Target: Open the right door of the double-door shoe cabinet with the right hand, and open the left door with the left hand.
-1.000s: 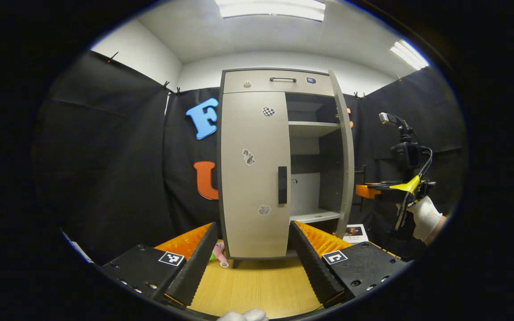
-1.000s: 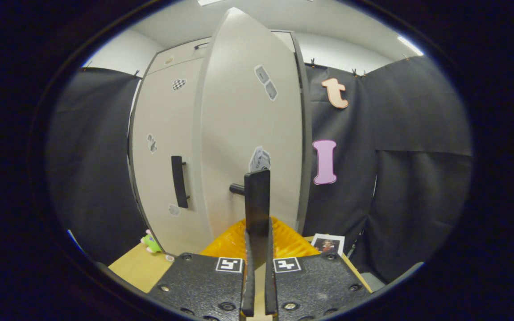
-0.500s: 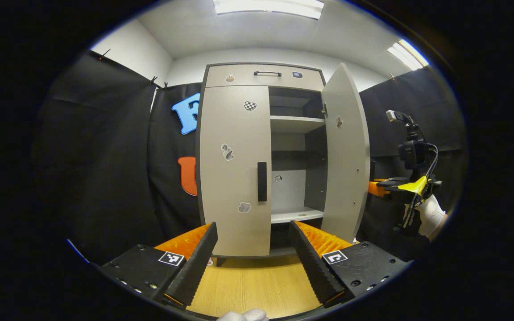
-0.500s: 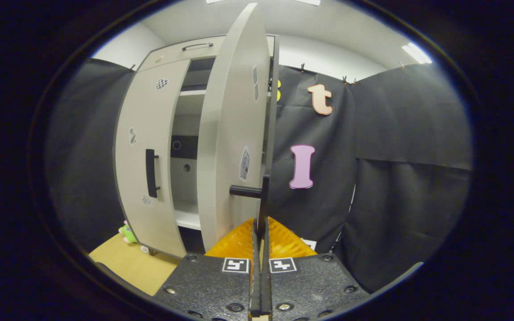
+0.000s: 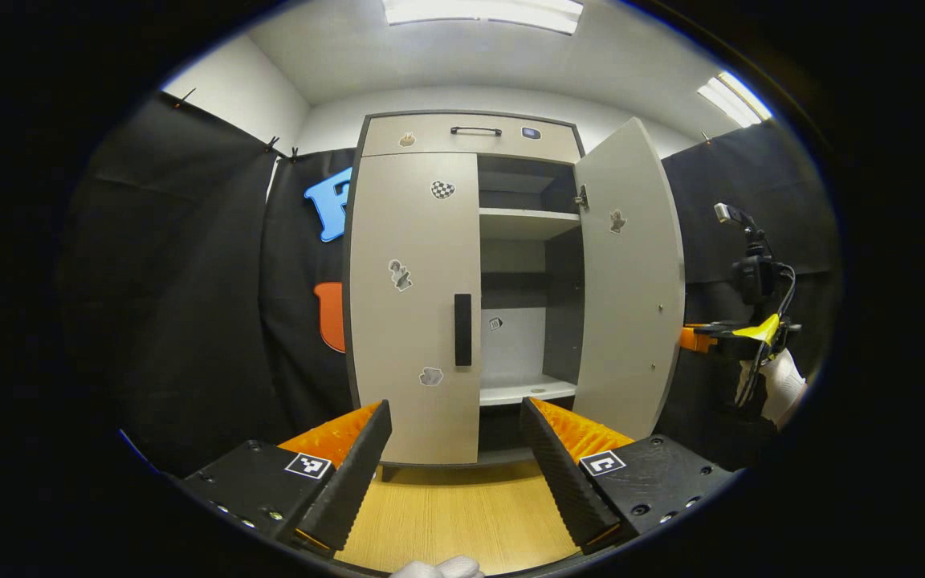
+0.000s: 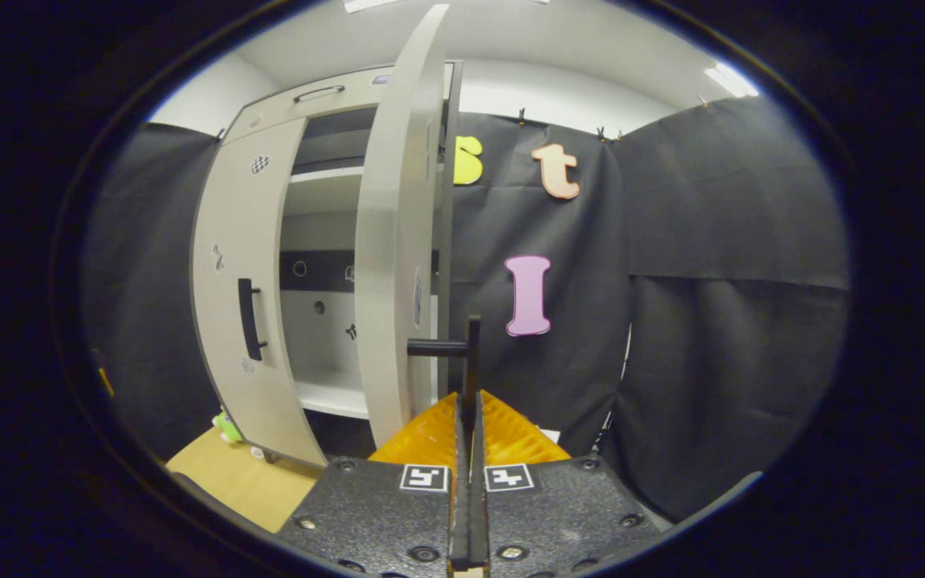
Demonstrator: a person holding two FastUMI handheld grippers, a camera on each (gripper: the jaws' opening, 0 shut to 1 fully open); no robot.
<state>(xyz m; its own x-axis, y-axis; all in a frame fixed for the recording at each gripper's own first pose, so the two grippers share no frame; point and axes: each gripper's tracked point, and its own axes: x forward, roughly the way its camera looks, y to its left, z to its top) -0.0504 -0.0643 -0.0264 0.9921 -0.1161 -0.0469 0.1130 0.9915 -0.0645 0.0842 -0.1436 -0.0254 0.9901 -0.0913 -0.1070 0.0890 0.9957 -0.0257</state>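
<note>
Shoe cabinet (image 5: 462,136) stands upright at the far end of the wood-grain floor (image 5: 446,522), against the black booth wall. Right door (image 5: 627,273) is swung wide open, its inner face turned toward the left gripper view; interior shelves (image 5: 527,221) are exposed. Left door (image 5: 410,305) is flush shut, with its dark vertical handle (image 5: 462,329) at the inner edge, untouched. Left tool (image 5: 454,449) is held low and near, in front of the cabinet and well apart from it, fingers spread wide and grasping nothing. Right tool (image 6: 468,425) is clenched on the right door handle (image 6: 470,361), both fingers pressed together around the vertical bar; the door edge (image 6: 394,241) stands just left of it. In the left gripper view the right tool (image 5: 711,337) shows at far right beyond the open door, held by a gloved hand (image 5: 780,385). A small green toy (image 6: 228,427) lies on the floor by the cabinet's left foot.
</note>
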